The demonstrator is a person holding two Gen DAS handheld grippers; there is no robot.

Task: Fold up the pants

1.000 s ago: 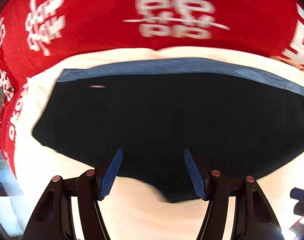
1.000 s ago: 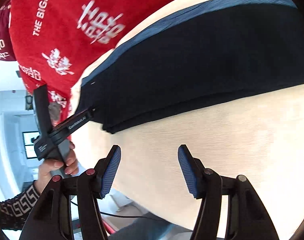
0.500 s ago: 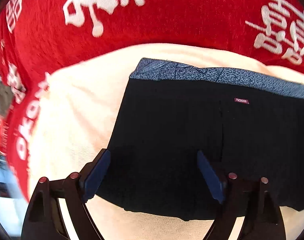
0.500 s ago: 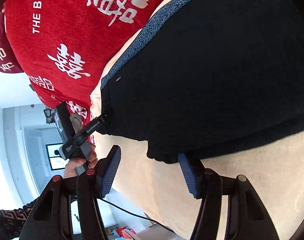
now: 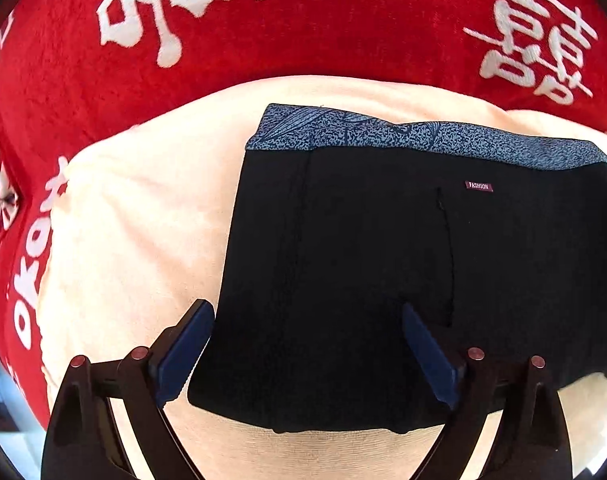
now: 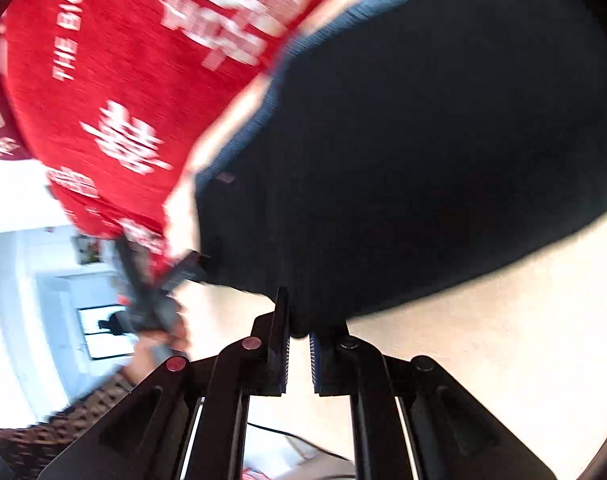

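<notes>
Black shorts-like pants (image 5: pixel 383 272) with a speckled blue waistband (image 5: pixel 423 136) and a small "FASHION" tag lie flat on a cream cloth (image 5: pixel 135 240). My left gripper (image 5: pixel 307 344) is open, its fingers wide apart low over the pants' near left part. In the right wrist view the pants (image 6: pixel 423 160) fill the upper right. My right gripper (image 6: pixel 299 340) is shut on the pants' near hem edge. The left gripper (image 6: pixel 163 284) shows there, blurred, in a hand at the pants' left corner.
A red blanket with white characters (image 5: pixel 303 32) lies beyond and to the left of the cream cloth, and shows in the right wrist view (image 6: pixel 123 80). A room with white walls and a cable (image 6: pixel 295 440) lies past the cloth's near edge.
My right gripper has closed on the pants' near hem. My left gripper has moved closer over the pants' left part and stays open.
</notes>
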